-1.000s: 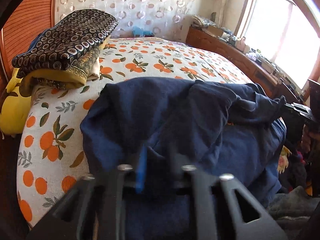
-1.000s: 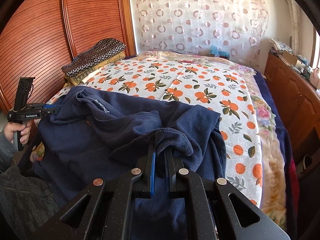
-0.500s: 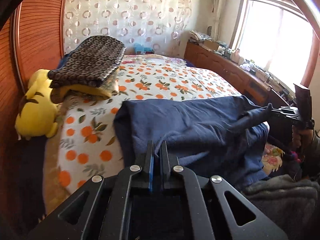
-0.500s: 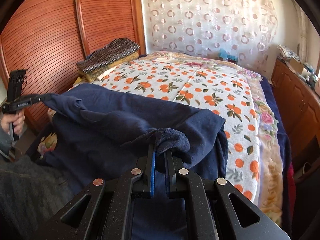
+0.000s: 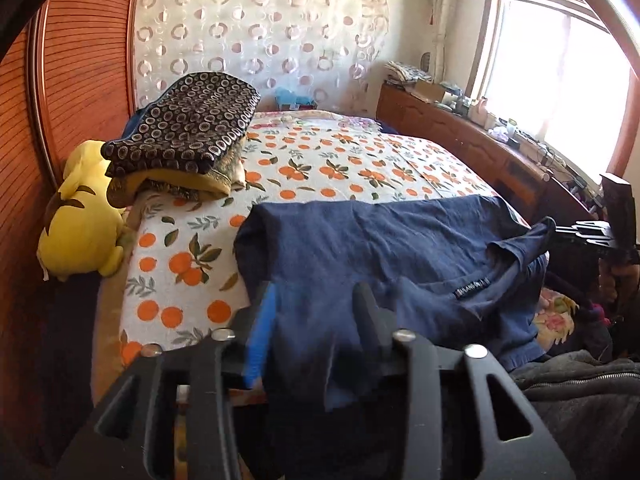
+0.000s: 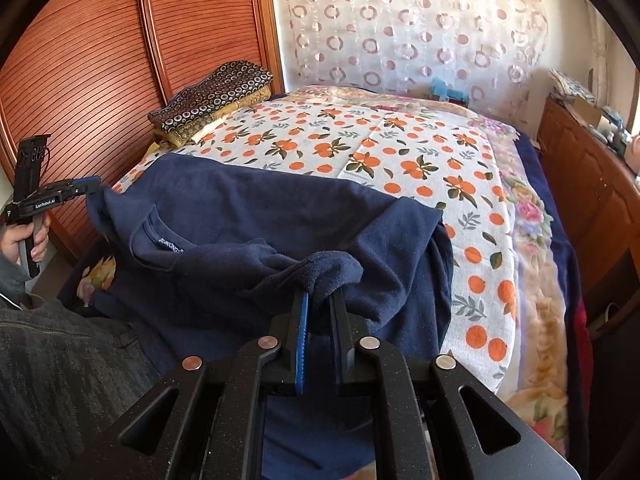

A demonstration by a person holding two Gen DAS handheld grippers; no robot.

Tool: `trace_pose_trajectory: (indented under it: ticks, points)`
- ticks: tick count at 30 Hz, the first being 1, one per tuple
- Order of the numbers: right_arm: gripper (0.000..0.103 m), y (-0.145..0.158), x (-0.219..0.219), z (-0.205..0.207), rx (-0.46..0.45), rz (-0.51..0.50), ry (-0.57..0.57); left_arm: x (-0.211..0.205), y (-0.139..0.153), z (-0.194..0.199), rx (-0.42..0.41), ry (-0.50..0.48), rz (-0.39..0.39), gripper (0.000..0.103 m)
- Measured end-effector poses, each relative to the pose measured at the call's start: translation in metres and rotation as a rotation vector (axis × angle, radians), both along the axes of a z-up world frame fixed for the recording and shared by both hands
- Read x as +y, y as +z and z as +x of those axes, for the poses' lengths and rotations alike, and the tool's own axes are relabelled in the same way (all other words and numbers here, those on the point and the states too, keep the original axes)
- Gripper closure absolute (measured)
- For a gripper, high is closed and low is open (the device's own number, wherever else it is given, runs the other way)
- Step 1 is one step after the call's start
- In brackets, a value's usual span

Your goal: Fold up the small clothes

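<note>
One bed point(image 6: 496, 216), spread with a white sheet printed with oranges and leaves, fills the room ahead of both grippers; a floral blanket point(image 6: 536, 320) shows along its edge to the right of the right gripper. One ribbed wooden wardrobe point(image 6: 100, 64) stands far left; one curtain point(image 6: 400, 28) with ring pattern hangs straight ahead beyond the bed; one bright window point(image 5: 560, 72) sits to the right of the left gripper, above one long wooden cabinet point(image 5: 460, 140) cluttered with small items too small to tell. One navy shirt point(image 5: 380, 248), the task garment, lies across the near edge of the bed directly ahead of both tools, its label showing, its near edge lifted. One stack of folded cloths point(image 5: 184, 128), dark ring-patterned on top and yellow beneath, rests ahead and left. One yellow plush toy point(image 5: 80, 220) lies left of the stack, against the wardrobe. One small blue object point(image 5: 292, 98) sits far ahead at the curtain's foot. Left gripper point(image 5: 316, 304): blurred, fingers apart with navy cloth between them; grip cannot be told. Right gripper point(image 6: 320, 300): fingers clenched on a bunched fold of the shirt.
</note>
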State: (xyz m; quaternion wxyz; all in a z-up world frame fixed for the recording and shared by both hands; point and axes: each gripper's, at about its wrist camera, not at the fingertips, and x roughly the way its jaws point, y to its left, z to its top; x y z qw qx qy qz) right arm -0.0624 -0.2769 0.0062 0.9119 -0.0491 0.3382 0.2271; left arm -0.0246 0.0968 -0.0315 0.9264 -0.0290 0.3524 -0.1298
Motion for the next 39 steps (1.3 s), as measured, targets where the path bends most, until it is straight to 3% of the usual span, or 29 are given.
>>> trace_pose_trajectory:
  ticks: [2,3,6,18,32,39]
  points:
    - [0.093,0.001,0.001,-0.002,-0.004,-0.003,-0.003,0.002,-0.001,0.004,0.010,0.019,0.007,0.055]
    - [0.093,0.001,0.000,-0.004,-0.006,-0.004,-0.003,0.002,-0.002,0.005,0.009,0.021,0.006,0.042]
    - [0.093,0.003,-0.001,-0.008,-0.017,-0.015,-0.012,0.002,-0.005,0.008,0.018,0.013,-0.013,0.026]
    - [0.062,0.002,-0.006,0.004,-0.051,-0.026,-0.080,-0.001,-0.017,0.050,0.042,0.021,-0.010,0.026]
    - [0.059,-0.021,-0.001,0.084,-0.030,0.000,-0.185,0.000,-0.025,0.101,0.056,0.054,0.037,0.026]
    - [0.046,-0.040,0.002,0.120,0.034,-0.036,-0.224,0.002,-0.036,0.133,0.097,0.066,0.053,0.026]
